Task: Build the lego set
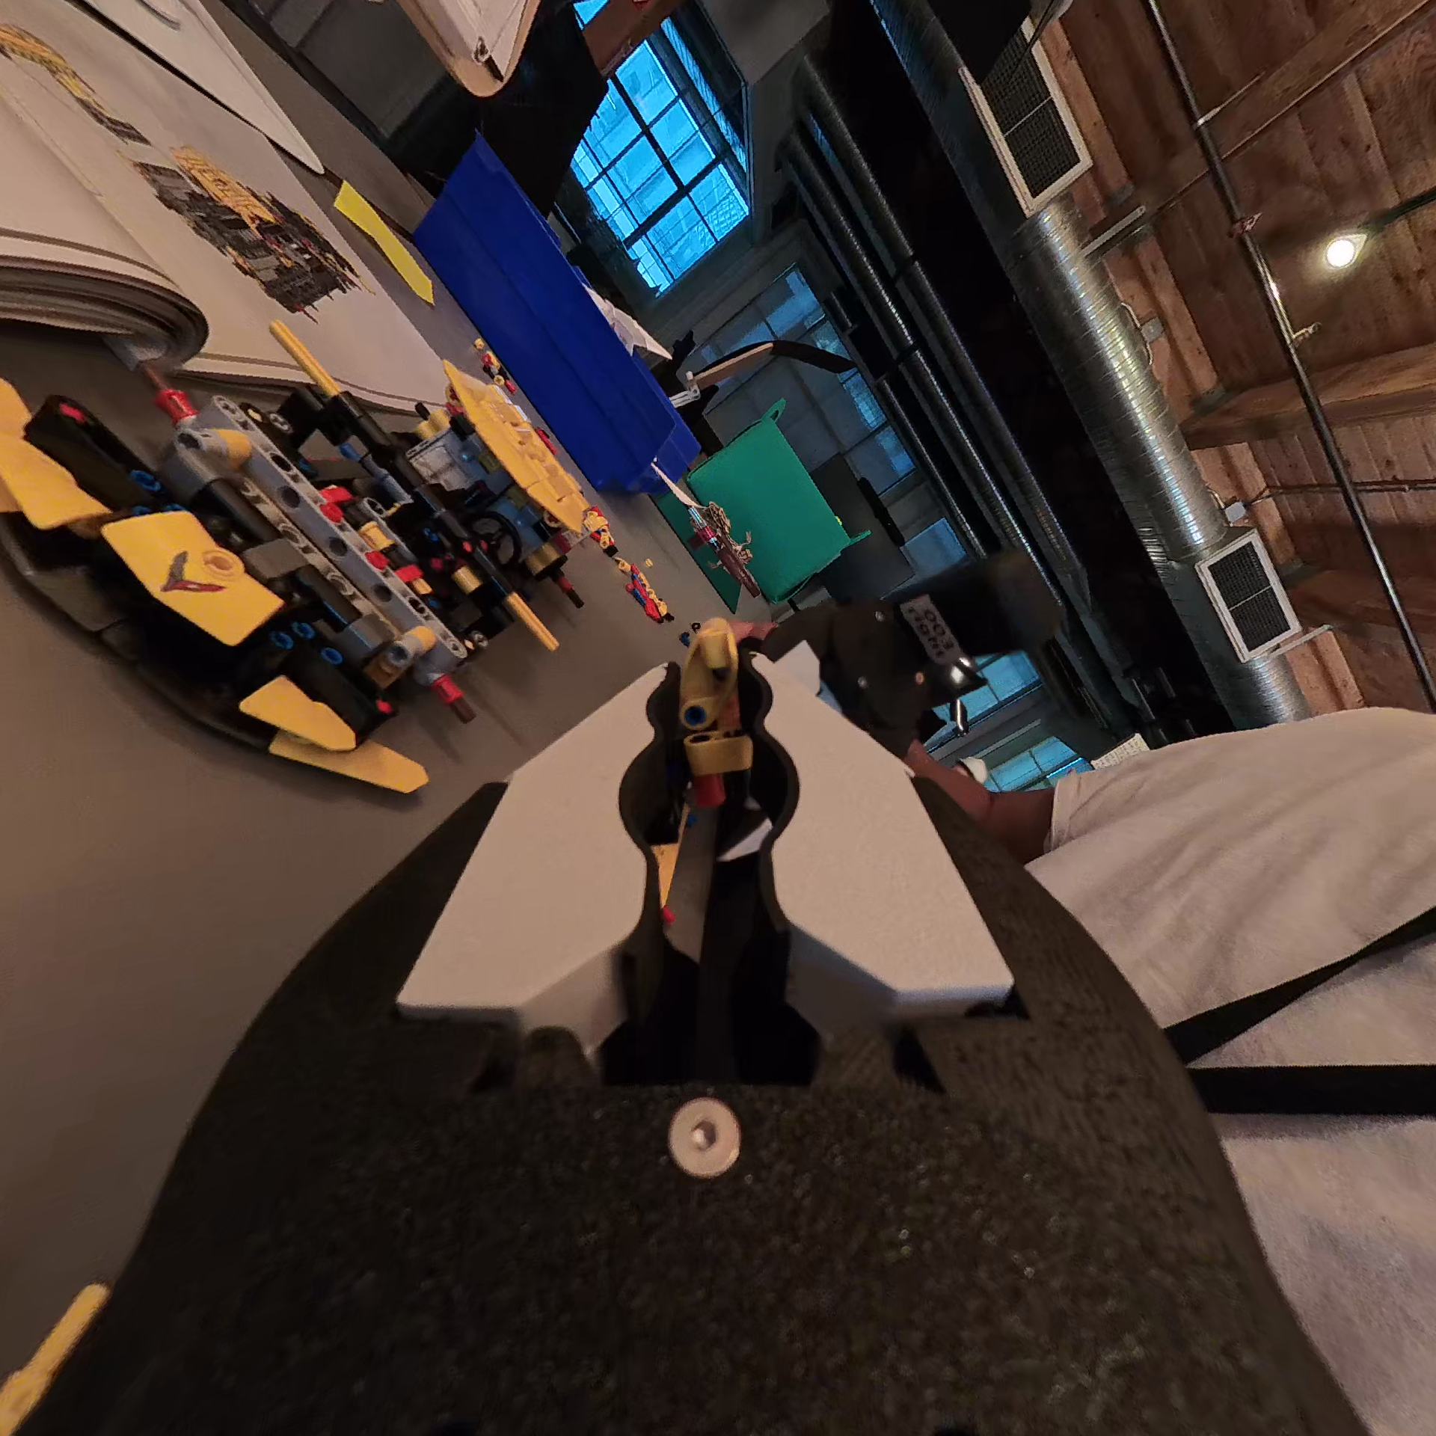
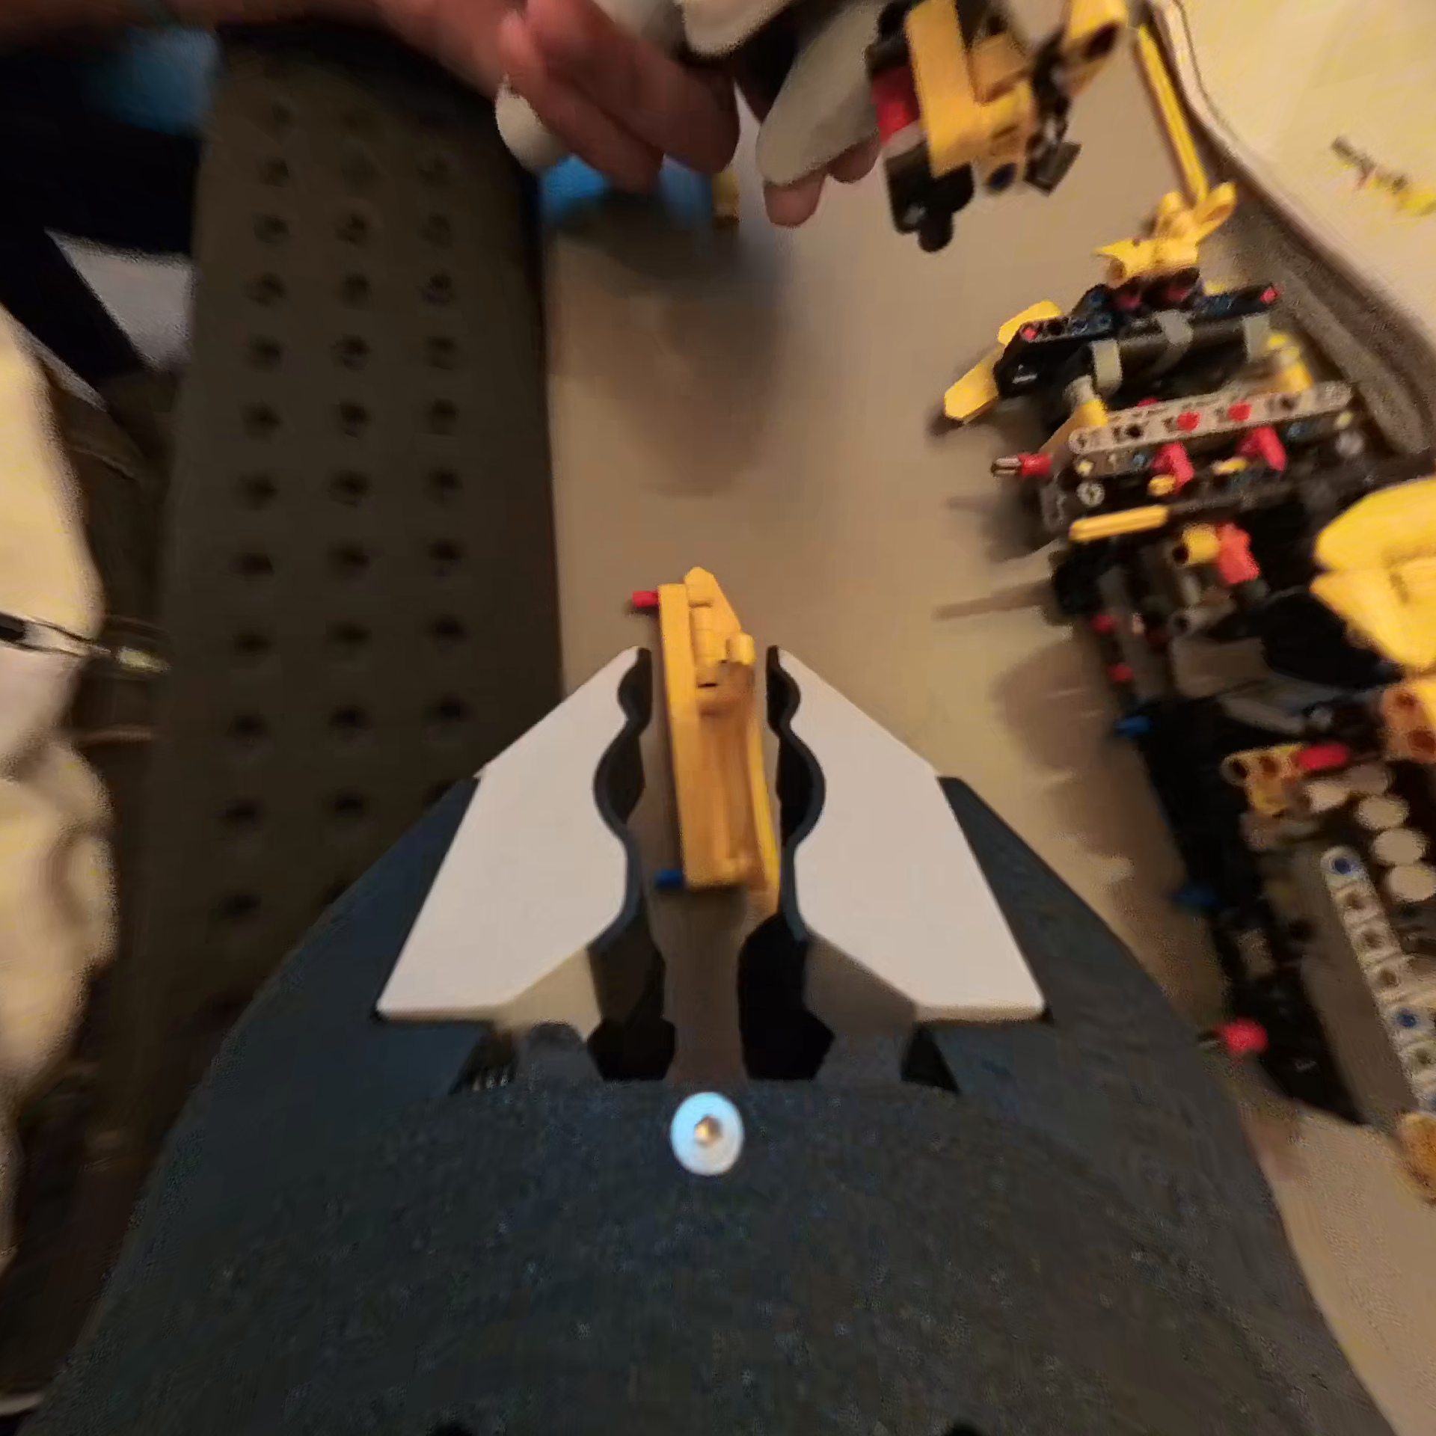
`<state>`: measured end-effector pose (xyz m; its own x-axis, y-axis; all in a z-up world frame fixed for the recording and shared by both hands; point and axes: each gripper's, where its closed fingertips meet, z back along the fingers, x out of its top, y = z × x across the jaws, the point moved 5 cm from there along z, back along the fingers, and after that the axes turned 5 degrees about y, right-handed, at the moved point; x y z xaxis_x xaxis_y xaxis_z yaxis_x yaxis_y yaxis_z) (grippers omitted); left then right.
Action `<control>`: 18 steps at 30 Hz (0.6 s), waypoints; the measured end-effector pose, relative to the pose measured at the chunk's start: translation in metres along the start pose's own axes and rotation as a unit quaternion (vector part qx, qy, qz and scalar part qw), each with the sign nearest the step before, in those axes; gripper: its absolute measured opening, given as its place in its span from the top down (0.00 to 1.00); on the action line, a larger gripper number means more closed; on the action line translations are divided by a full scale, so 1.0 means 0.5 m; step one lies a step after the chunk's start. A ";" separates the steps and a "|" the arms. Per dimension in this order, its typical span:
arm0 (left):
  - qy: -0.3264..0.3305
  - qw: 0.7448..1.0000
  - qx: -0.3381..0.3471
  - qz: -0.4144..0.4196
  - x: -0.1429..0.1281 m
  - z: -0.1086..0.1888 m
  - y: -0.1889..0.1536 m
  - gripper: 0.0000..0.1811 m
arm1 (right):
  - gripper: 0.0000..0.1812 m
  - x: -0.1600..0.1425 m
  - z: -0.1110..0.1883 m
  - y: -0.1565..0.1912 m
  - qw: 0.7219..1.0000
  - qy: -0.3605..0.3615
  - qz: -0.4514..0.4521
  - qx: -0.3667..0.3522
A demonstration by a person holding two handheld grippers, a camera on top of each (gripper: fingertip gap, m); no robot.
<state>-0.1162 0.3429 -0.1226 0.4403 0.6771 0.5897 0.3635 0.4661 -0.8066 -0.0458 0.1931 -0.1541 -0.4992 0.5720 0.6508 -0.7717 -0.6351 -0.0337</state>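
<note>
- While the left gripper (image 1: 709, 676) points up and across the table at a steep tilt, its jaws stand nearly closed on a small yellow sub-assembly (image 1: 709, 699) with red and blue pins, which fills the gap between the fingertips and sticks out past them.
- At the left of that view the half-built lego car (image 1: 295, 544), yellow panels over a black and grey frame, lies on the grey table (image 1: 116, 894), well apart from the gripper.
- Behind the car lies an open instruction booklet (image 1: 93, 233); farther back, upper centre, stand a blue bin (image 1: 544, 326) and a green bin (image 1: 765, 505), with loose pieces (image 1: 645, 594) scattered near them.
- A white sleeve (image 1: 1282, 855) fills the right of the frame.
- Seen in the right wrist view, the right gripper (image 2: 705, 660) aims down at the table, jaws partly open, with a flat yellow panel piece (image 2: 715, 746) standing edge-on between them; motion blur hides whether both fingers press on it.
- Only this view shows a perforated chair seat (image 2: 350, 505) at left, a bare hand (image 2: 622, 101) at top centre, and beside it the left gripper's held yellow sub-assembly from the far side.
- Along the right edge the car appears blurred.
</note>
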 end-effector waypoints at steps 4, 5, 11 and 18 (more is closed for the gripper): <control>-0.002 1.000 -0.011 0.007 0.000 0.000 -0.002 0.92 | 0.81 0.004 0.076 0.002 0.963 -0.056 -0.227 0.134; 0.000 1.000 -0.013 0.008 -0.001 -0.002 -0.003 0.92 | 0.84 -0.001 0.093 -0.004 0.933 -0.067 -0.309 0.174; 0.003 1.000 -0.022 0.007 -0.003 -0.007 -0.009 0.92 | 0.72 -0.076 0.102 -0.020 0.666 -0.070 -0.659 0.342; -0.008 0.999 -0.036 0.016 -0.001 -0.003 -0.013 0.93 | 0.72 -0.108 0.074 -0.031 0.551 -0.041 -0.760 0.343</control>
<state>-0.1176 0.3389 -0.1176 0.4402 0.6996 0.5628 0.4075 0.4028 -0.8196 0.0075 0.1527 -0.1605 0.5593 0.7060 -0.4344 0.0709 0.4814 0.8736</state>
